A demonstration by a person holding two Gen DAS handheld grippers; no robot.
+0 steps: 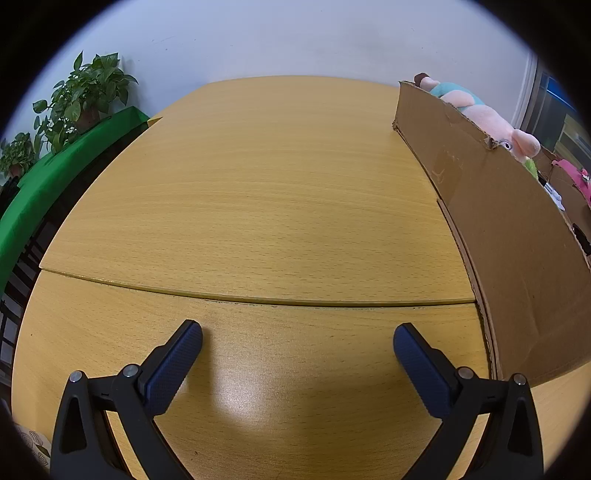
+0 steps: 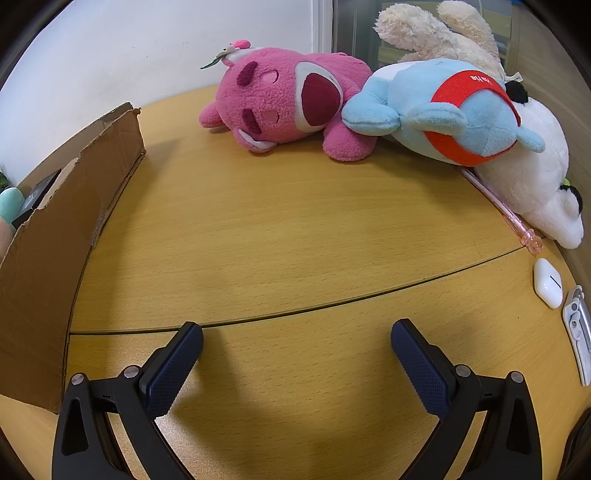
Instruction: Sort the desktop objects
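Two tools: left tool [image 1: 297,334] and right tool [image 2: 296,332] spread wide, empty, above the table [image 2: 295,221].
Plush: pink bear [image 2: 284,103] touching blue toy [image 2: 443,110].
Box: cardboard box [image 2: 55,229] at left.

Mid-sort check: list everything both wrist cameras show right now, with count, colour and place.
cardboard box: 1, brown, on the desk between the two grippers
pig plush: 1, pink with teal top, inside the box
pink bear plush: 1, pink, lying at the far side of the desk
blue plush: 1, light blue with red bands, resting against the bear
white plush: 1, white with black spots, under the blue one
cream plush: 1, behind the pile
pen: 1, clear pink, beside the white plush
earbud case: 1, white, right edge of desk
clip-like item: 1, white, near the case
potted plants: green, on a green-covered ledge at left
desk: 1, light wood
left gripper: jaws open, empty
right gripper: jaws open, empty
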